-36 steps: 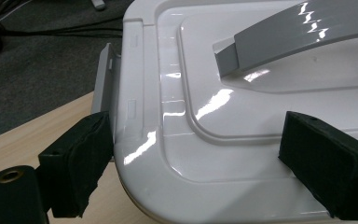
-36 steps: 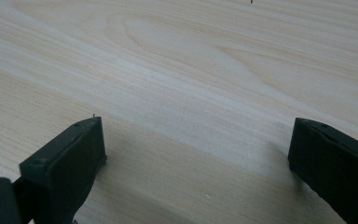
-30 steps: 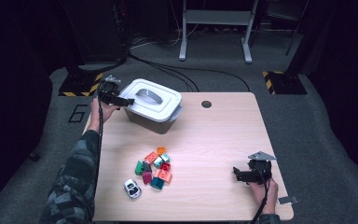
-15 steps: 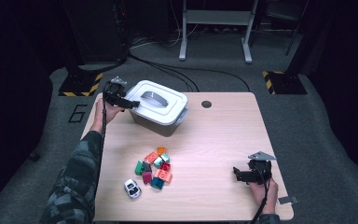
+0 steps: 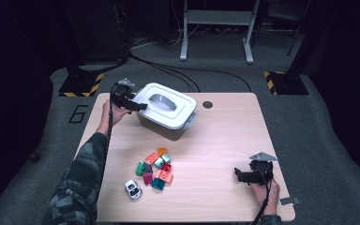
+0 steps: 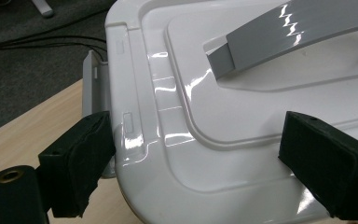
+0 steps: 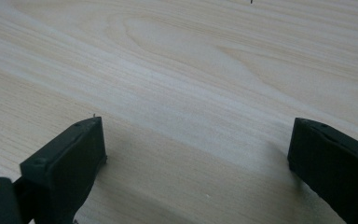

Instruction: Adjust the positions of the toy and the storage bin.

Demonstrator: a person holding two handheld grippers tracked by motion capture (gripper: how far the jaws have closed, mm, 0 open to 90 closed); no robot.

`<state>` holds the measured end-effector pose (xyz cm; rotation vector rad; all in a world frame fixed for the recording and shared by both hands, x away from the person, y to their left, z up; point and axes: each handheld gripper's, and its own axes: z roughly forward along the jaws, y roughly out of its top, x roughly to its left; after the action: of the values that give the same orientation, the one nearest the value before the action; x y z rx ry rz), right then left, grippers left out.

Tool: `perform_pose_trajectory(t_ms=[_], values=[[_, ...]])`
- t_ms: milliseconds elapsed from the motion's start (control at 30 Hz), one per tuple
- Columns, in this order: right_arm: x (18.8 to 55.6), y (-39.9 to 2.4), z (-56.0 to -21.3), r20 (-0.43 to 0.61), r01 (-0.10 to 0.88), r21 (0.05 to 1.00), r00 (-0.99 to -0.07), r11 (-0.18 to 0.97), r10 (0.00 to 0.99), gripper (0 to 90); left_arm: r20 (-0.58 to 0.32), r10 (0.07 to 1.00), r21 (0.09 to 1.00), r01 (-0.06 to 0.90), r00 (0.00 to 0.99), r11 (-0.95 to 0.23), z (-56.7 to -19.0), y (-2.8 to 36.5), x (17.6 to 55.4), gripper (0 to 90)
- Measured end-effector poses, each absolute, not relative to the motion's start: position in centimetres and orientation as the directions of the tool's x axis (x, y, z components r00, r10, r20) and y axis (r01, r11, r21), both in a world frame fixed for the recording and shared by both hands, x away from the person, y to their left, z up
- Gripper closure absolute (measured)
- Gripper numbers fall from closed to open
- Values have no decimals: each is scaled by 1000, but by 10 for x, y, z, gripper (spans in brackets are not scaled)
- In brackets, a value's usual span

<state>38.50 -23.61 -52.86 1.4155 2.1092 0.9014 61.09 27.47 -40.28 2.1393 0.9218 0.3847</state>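
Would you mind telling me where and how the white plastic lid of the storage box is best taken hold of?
Probably by the grey arched handle on the white plastic lid, coming from above: it rises off the lid's recessed centre, leaving room beneath for a jaw. The open left gripper sits over the broad corner, which looks too wide and smooth to pinch.

Lab — hazard-striped stand bases [image 5: 80, 84]

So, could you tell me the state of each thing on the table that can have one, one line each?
Storage box: closed, standing upright.
White lid: on the box, grey handle lying flat.
Side latch: seems swung outward, hard to tell.
Left tool: open, jaws over the lid's corner, not gripping.
Right tool: open, nothing between its jaws, low over the table.
Toy blocks: loose in a pile.
Toy car: upright beside the pile.
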Motion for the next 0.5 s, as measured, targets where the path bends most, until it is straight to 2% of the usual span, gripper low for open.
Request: perform_pose_trajectory(t_ms=[500], values=[[385, -236, -529, -3, 639, 724, -375, 261, 927, 33, -47, 679, 750, 475, 732, -460, -404, 248, 599, 101]])
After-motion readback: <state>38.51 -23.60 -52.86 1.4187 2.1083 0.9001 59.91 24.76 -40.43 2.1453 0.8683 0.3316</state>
